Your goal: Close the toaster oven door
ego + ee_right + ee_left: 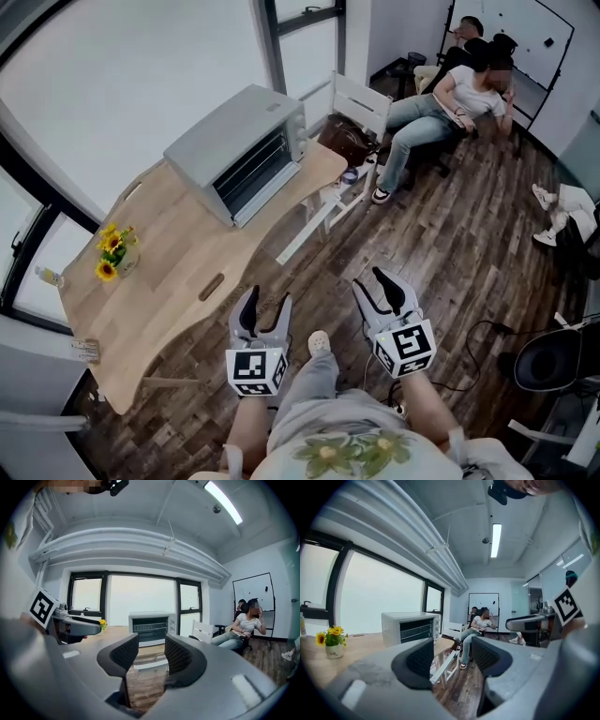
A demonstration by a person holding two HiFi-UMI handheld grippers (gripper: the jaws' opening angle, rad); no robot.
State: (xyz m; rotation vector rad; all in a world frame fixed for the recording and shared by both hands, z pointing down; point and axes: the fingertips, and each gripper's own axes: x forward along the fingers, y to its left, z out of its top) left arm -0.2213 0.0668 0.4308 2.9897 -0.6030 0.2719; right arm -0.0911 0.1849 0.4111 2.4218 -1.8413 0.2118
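Head view steeply down — gripper views seemingly level, sharing distant toaster oven.

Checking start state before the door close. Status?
Both open, empty: left gripper, right gripper. Toaster oven on table ahead, untouched; open or shut, can't tell. Nothing in the way.

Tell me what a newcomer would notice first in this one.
A silver toaster oven sits at the far end of a pale wooden table by the window. Low in the head view, the left gripper and right gripper hang over the wood floor short of the table, both open and empty. Yellow flowers stand near the table's left edge, and people sit at upper right.
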